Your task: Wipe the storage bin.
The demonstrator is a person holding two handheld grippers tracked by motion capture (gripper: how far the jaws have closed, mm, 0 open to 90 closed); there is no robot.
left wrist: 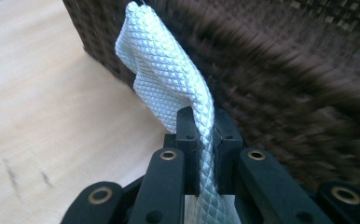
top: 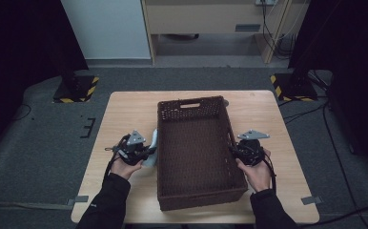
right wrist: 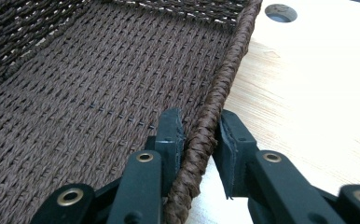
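A person seated at a pale wooden worktop [top: 125,114] works two hand-held claws around a dark brown rectangular woven basket [top: 196,143] that stands in the middle of it. The left claw [left wrist: 200,140] is clamped tight on a white cloth with a diamond-textured weave [left wrist: 169,79]; the cloth stands up out of the jaws in a loose fold just beside the outside of the basket's left wall, and whether it touches the weave is hard to tell, as that wall is blurred in the left claw's view. In the high view the same cloth [top: 152,148] sits between the left claw [top: 144,151] and the basket. The right claw [right wrist: 197,140] straddles the braided rim of the basket's right wall, one jaw inside and one outside. The inner pad lies against the rim, while a narrow gap shows at the outer pad. From above, the right claw [top: 235,150] meets that wall about midway along its length.
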